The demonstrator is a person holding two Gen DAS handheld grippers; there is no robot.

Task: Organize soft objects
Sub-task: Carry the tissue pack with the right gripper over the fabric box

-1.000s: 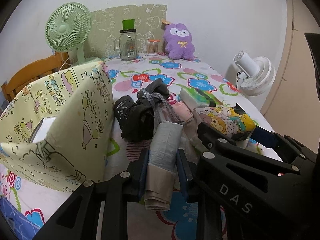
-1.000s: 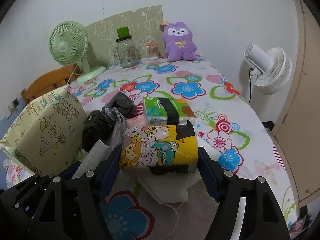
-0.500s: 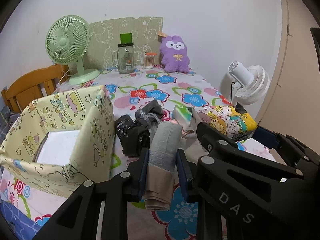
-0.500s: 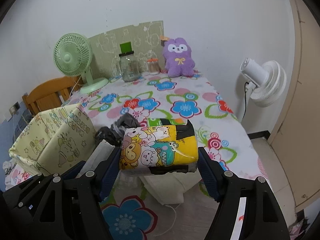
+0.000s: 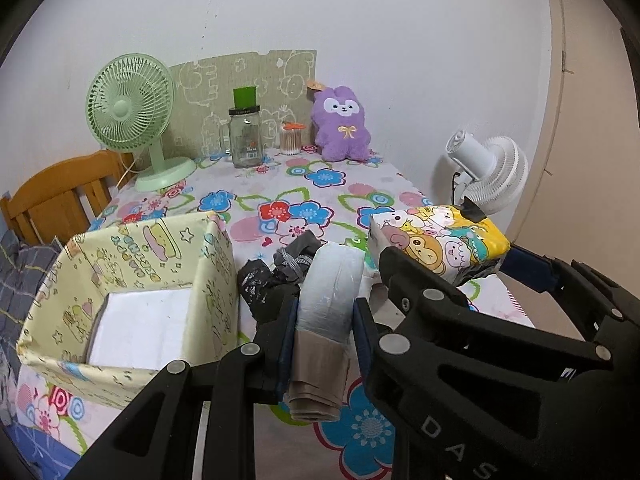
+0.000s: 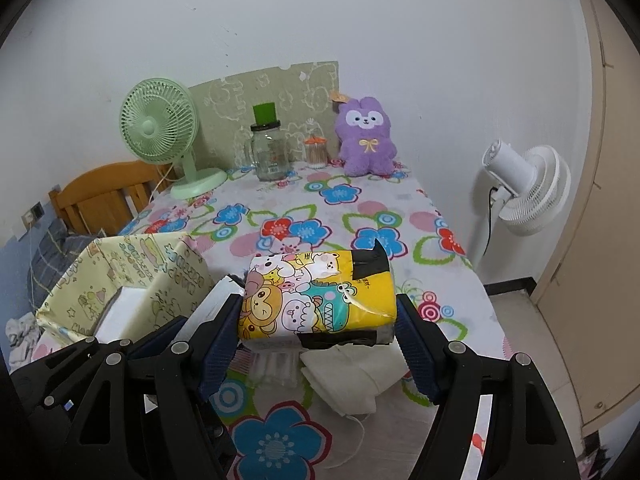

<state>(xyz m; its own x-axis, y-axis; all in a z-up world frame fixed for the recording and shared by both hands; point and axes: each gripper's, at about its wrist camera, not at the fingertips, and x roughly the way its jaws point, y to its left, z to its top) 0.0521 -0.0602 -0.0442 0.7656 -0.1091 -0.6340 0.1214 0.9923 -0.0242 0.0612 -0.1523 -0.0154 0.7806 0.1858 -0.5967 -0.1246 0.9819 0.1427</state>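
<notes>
Grey rolled cloth (image 5: 326,312) clamped in left hand-held gripper (image 5: 325,334), yellow tissue pack (image 6: 318,294) gripped widely in right hand-held gripper (image 6: 320,320)

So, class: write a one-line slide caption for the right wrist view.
Right gripper holds a cartoon-print tissue pack above the floral table, yellow box alongside.

The left gripper (image 5: 325,330) fills the lower middle of its own view, black arms running up from the bottom edge, its blue-padded fingers (image 5: 289,336) closed narrow and pressing on both sides of a rolled bundle (image 5: 330,300). It points forward and downward. The right gripper (image 6: 318,320) sits in the lower centre of its view, its jaws set wide with the pads (image 6: 224,332) clamped against the two ends of a cartoon-printed pack (image 6: 320,296). In the left view, the right gripper crosses the lower right of the frame.
</notes>
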